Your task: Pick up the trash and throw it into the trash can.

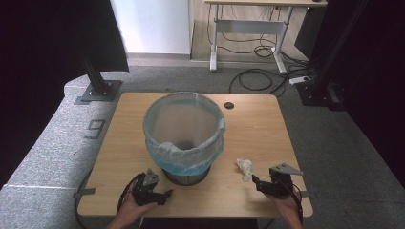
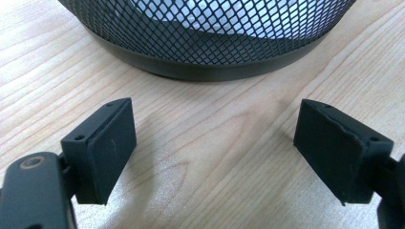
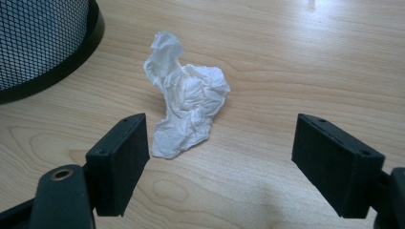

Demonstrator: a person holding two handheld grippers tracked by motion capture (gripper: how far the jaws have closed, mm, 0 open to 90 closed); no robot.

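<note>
A wire mesh bin [image 1: 184,138] lined with a pale blue bag [image 1: 217,143] stands in the middle of the wooden desk [image 1: 258,129]. A crumpled white tissue [image 1: 245,169] lies on the desk to the right of the bin, apart from its base.

The right gripper [image 1: 262,184] is held low near the desk's front edge, pointing at the tissue. Its jaws are spread wide and hold nothing; in the right gripper view the tissue [image 3: 187,110] lies just ahead of the gap, nearer the left jaw, not touching either.

The left gripper [image 1: 162,194] rests near the front edge just before the bin's base. Its jaws are also wide apart and empty, with bare desk [image 2: 210,143] between them and the bin's mesh wall [image 2: 210,33] close ahead.
</note>
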